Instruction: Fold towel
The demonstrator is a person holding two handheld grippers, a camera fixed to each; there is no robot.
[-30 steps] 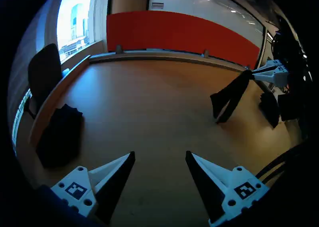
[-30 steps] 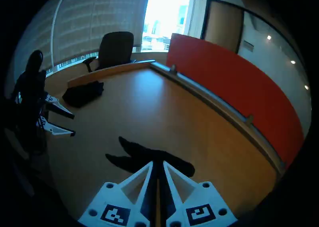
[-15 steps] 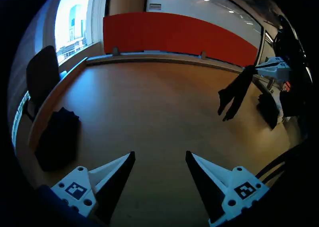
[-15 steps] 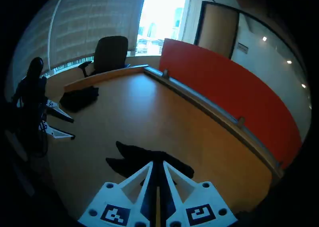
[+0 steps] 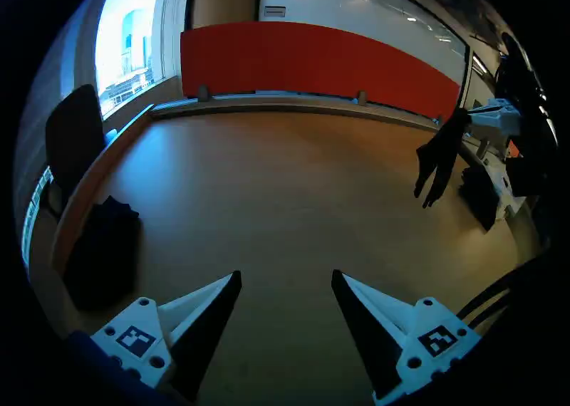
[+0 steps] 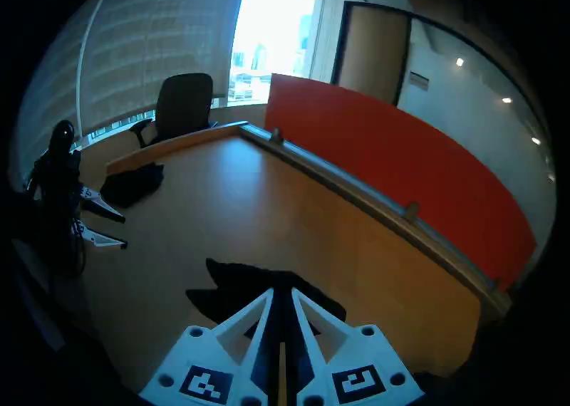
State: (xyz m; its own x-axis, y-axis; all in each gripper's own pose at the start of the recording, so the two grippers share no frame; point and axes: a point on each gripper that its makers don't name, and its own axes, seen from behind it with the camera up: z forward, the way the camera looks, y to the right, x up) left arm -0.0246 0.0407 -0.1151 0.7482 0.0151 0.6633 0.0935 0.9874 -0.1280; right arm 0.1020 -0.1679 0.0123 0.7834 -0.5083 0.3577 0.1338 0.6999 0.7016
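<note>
A dark towel (image 5: pixel 436 157) hangs in the air at the right of the left gripper view, held by the far right gripper (image 5: pixel 476 114) above the wooden table (image 5: pixel 285 178). In the right gripper view the same towel (image 6: pixel 242 288) droops ahead of my right gripper (image 6: pixel 281 298), whose fingers are shut on its edge. My left gripper (image 5: pixel 285 281) stands open low over the table with nothing between its fingers; in the right gripper view that left gripper (image 6: pixel 117 231) sits far left, held by a person.
A second dark cloth pile (image 5: pixel 103 242) lies at the table's left edge, seen again as a cloth pile (image 6: pixel 132 181). A black office chair (image 6: pixel 182 103) stands by the window. A red partition (image 5: pixel 320 53) runs along the table's far edge. Dark items (image 5: pixel 481 192) sit at far right.
The right gripper has lifted the towel off the table and carried it up and to the right in the left gripper view. The left gripper has stayed open and nearly still.
</note>
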